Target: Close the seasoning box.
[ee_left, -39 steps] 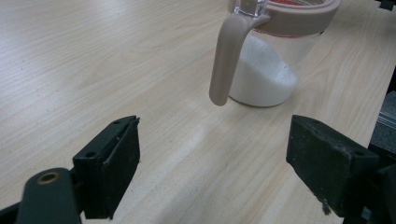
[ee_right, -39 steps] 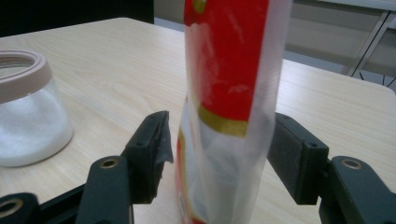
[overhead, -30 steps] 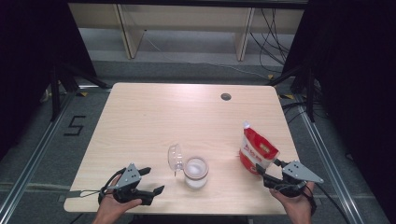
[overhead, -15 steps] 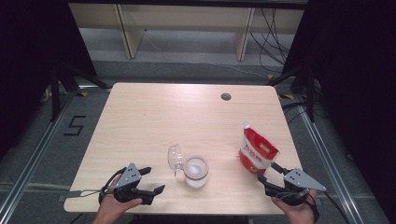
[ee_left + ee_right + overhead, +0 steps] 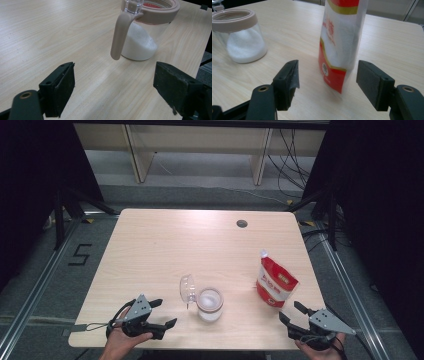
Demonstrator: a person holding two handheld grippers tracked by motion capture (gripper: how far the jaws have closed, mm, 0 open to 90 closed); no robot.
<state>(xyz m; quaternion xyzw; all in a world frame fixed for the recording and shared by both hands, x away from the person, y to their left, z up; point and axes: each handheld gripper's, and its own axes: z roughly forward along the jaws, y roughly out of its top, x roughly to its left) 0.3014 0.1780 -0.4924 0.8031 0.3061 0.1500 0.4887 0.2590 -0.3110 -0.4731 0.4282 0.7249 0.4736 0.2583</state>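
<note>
**Both grippers waiting wide at the near edge**

The right gripper (image 5: 296, 315) is gaping, empty, just short of the standing red-and-white pouch (image 5: 275, 282). The left gripper (image 5: 161, 313) is sitting wide open, holding nothing, facing the flip-lid jar (image 5: 209, 304) of what looks like sugar
</note>
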